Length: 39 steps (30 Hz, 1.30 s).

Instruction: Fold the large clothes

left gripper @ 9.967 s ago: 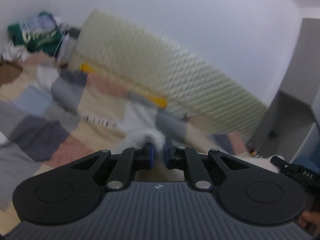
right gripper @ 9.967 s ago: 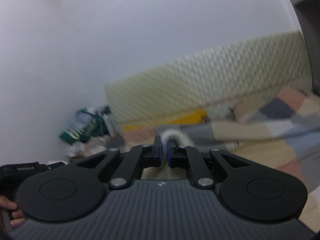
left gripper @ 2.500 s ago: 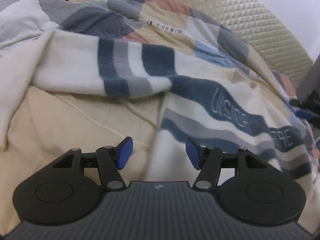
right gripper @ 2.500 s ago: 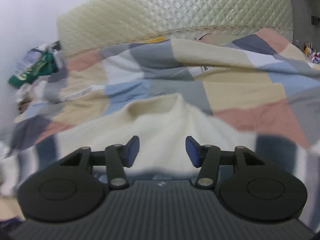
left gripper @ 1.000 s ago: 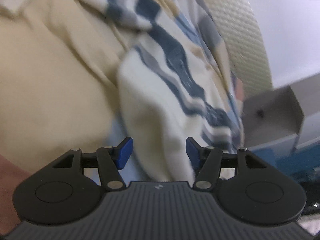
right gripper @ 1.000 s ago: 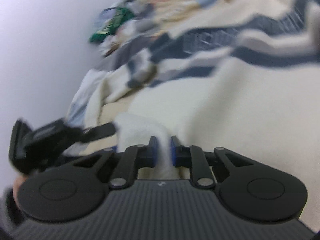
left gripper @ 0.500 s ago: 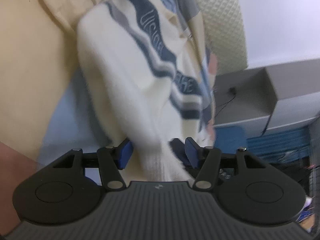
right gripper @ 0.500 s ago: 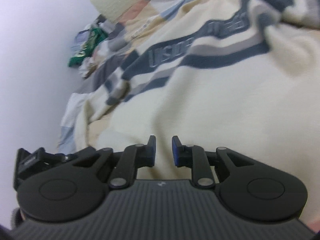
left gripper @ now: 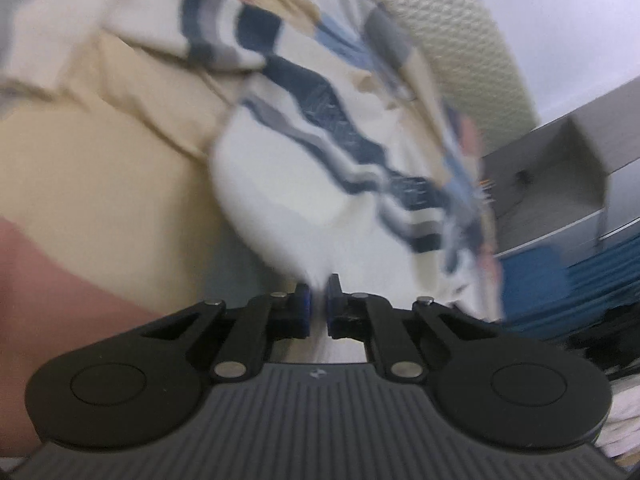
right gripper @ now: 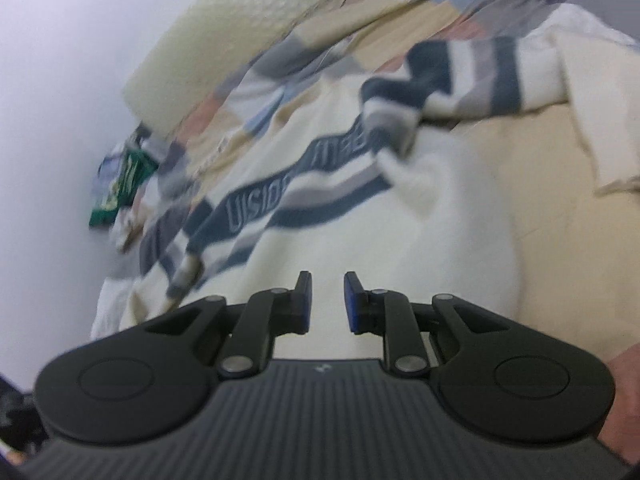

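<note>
In the left wrist view, the left gripper [left gripper: 318, 307] is clamped tight on a bunch of the cream sweater [left gripper: 288, 200], white fabric pinched between its blue pads [left gripper: 306, 307]. The sweater, banded in navy and grey, trails away from the gripper across the bed's patchwork quilt [left gripper: 100, 184]. A quilted headboard [left gripper: 460, 32] stands behind, a grey shelf unit [left gripper: 560, 168] to the right.

In the right wrist view, the right gripper [right gripper: 327, 303] stands at a narrow gap, its pads over the sweater [right gripper: 400, 240]; whether they pinch any fabric I cannot tell. The sweater lies spread on the quilt [right gripper: 360, 28], lettering on its navy stripe. A green garment [right gripper: 120, 184] lies near the wall.
</note>
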Each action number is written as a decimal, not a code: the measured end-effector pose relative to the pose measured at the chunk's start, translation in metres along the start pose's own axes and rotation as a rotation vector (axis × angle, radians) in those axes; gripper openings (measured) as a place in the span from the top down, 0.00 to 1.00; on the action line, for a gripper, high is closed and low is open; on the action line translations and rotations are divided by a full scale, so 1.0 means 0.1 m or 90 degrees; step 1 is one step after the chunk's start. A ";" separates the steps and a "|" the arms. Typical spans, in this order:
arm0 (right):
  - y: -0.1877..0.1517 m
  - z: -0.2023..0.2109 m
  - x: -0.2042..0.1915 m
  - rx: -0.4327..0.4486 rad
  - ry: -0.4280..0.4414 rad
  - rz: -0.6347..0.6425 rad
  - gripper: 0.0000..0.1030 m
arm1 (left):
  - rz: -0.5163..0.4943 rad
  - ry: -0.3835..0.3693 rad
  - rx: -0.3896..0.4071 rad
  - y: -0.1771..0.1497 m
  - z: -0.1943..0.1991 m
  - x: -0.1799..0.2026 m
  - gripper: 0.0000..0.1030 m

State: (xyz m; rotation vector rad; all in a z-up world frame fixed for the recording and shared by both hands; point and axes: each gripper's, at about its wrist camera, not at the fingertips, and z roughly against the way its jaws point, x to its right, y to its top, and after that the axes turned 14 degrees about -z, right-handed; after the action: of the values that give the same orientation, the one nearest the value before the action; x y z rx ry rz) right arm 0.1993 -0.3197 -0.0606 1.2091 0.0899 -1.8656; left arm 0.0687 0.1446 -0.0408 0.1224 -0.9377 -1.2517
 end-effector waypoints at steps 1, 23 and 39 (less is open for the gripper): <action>0.04 0.03 0.03 0.010 -0.002 -0.013 0.79 | -0.015 0.034 -0.019 0.02 0.03 0.01 0.92; 0.28 0.21 0.32 0.023 0.003 -0.091 0.79 | -0.202 0.304 -0.090 -0.19 -0.33 0.51 0.47; 0.42 0.41 0.43 0.093 -0.013 -0.100 0.79 | -0.471 0.008 -0.088 -0.71 -1.59 2.19 0.38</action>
State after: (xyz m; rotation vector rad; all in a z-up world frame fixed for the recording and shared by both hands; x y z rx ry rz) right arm 0.1943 -0.3920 -0.0560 1.3132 0.0387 -2.0505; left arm 0.1216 -0.1288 -0.0640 0.3917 -0.8129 -1.9892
